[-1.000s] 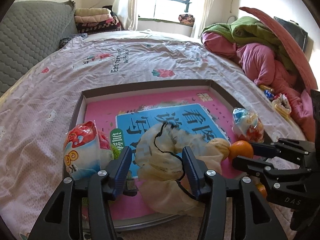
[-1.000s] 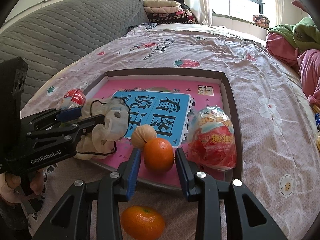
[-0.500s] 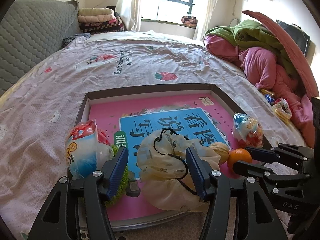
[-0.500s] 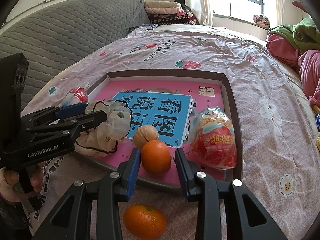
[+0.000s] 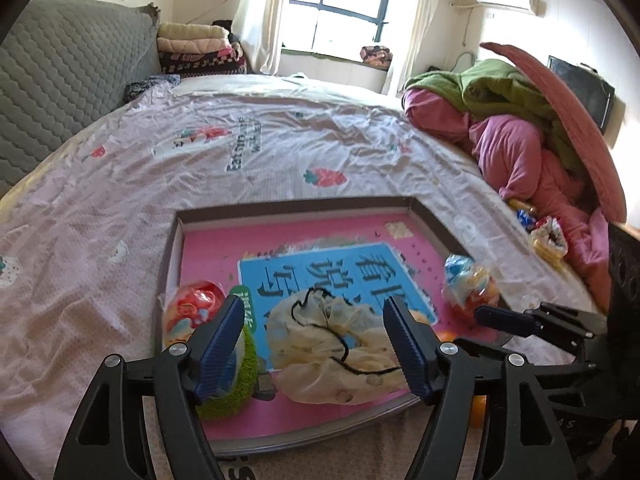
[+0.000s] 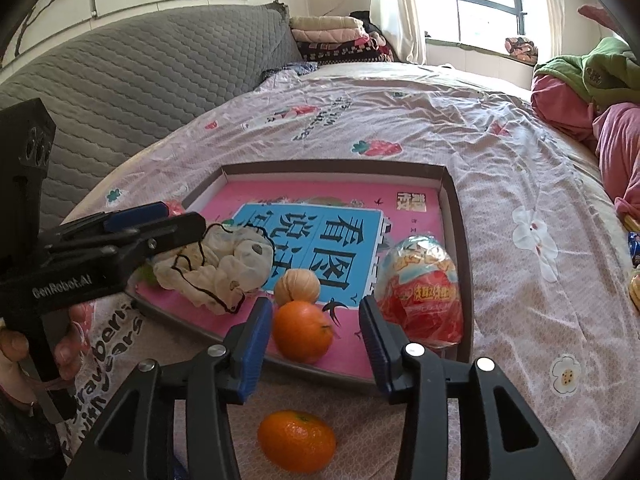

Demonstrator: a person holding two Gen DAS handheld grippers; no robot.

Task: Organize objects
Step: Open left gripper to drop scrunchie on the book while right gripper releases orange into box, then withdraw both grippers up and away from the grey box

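A: Left wrist view. Shallow grey-rimmed cardboard tray (image 5: pixel 434 218) with a pink and blue printed sheet sits mid-frame on the pale floral bedsheet (image 5: pixel 120 200). Left gripper (image 5: pixel 316 344) at bottom centre, jaws wide apart, just been opening. Crumpled cream cloth pouch with a black drawstring (image 5: pixel 332 344) lies in the tray between the pads, neither touching.

B: Anything else in there?

A: Red foil-wrapped egg-shaped snack (image 5: pixel 192 308) lower left of the tray, fuzzy green round thing (image 5: pixel 236 388) under the left pad, second wrapped egg (image 5: pixel 468 288) at the right rim.

B: Right wrist view?

A: Right gripper (image 6: pixel 316 340) bottom centre, jaws apart, just been opening. Orange mandarin (image 6: pixel 302 330) sits in the tray's near edge between the pads, a gap showing on its right side. Peeled pale mandarin (image 6: pixel 298 286) touches it behind. Another orange mandarin (image 6: pixel 296 440) on the sheet, bottom centre, outside the tray. Left gripper enters from the left edge, above the pouch.
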